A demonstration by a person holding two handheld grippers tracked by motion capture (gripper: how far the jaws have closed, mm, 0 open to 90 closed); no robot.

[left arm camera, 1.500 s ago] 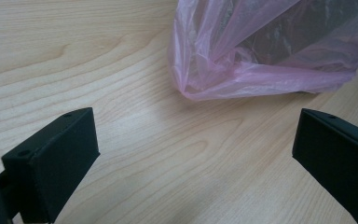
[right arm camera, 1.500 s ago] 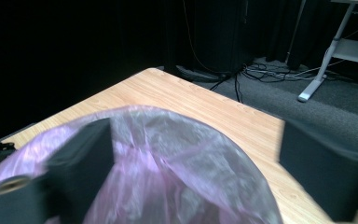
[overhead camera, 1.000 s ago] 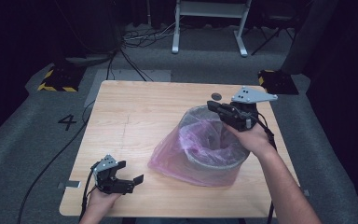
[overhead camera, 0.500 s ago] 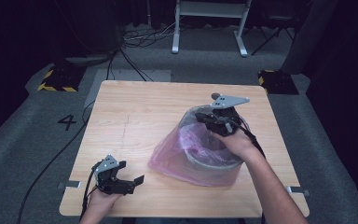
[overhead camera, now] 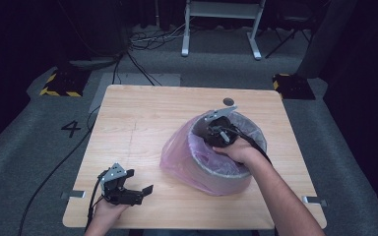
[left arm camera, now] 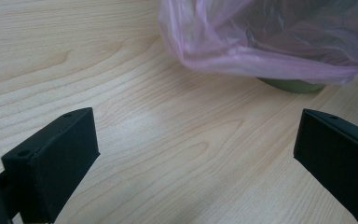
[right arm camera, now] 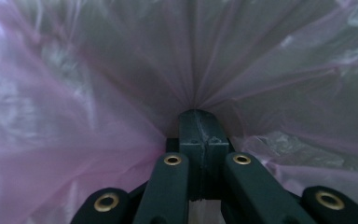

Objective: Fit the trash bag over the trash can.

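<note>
The right claw (overhead camera: 215,132) has sunk into the bin (overhead camera: 226,181), pinched shut on its pink bag (right arm camera: 121,84).

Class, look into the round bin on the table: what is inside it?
A pink bag lines the bin; the right hand-held gripper, jaws together, presses into its folds. The bin's bottom is covered by the plastic.

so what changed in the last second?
The right claw went down from the bin's far rim into the bin, and the hand followed it inside. Its jaws are shut, with the pink bag liner gathered in folds at their tips. Unchanged: the left claw rests open at the near left of the table, and the bin and liner sit where they were.
</note>
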